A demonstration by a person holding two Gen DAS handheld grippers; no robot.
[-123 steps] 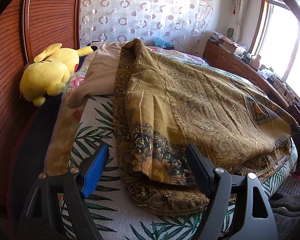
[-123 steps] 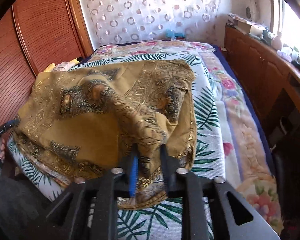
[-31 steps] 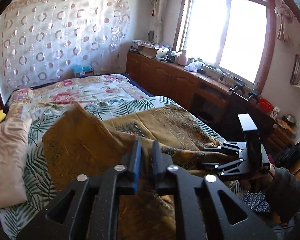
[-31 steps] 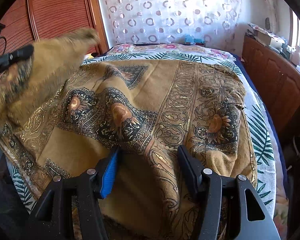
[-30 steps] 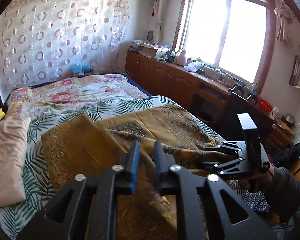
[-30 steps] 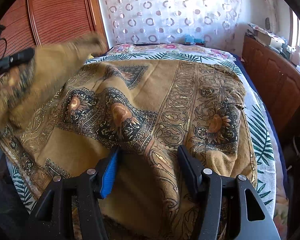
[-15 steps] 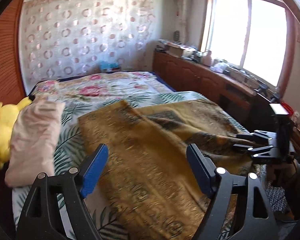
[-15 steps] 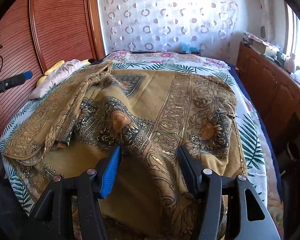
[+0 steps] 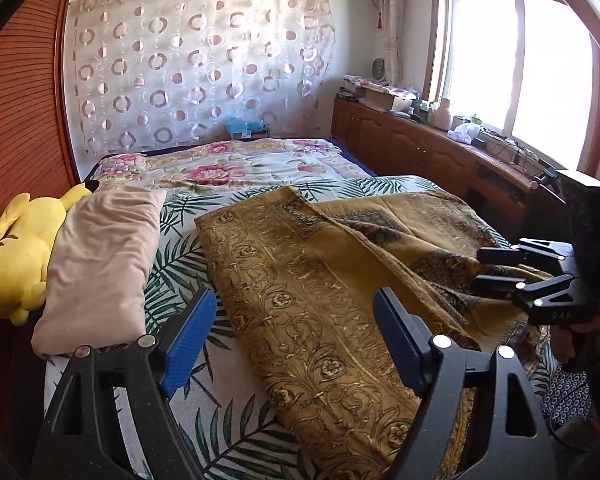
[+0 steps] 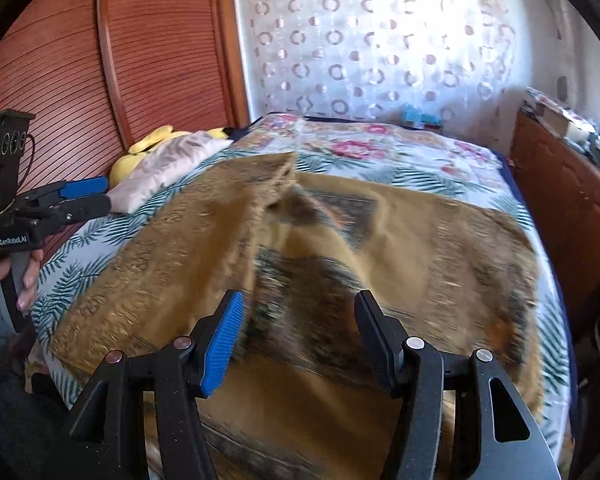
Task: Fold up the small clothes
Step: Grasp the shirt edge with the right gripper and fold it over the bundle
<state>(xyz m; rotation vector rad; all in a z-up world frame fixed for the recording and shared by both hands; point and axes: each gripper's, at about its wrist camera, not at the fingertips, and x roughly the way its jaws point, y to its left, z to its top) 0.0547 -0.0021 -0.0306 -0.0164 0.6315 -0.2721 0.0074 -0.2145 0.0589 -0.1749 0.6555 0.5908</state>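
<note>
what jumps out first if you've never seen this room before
The big mustard-gold patterned cloth dominates, spread over the near half of the bed, with one side folded back over itself as a long strip. To its left, at the bed's edge by the wood-slat wall, a bright yellow plush toy lies beside a pale pink pillow. Both claws, left and right, hang open above the cloth, gripping nothing.

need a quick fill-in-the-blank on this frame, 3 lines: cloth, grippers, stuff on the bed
1. The gold patterned cloth lies on the ____.
2. The left gripper is ____, nothing between its fingers.
3. The yellow plush toy lies against the ____ pillow.

Missing words: bed; open; pink
</note>
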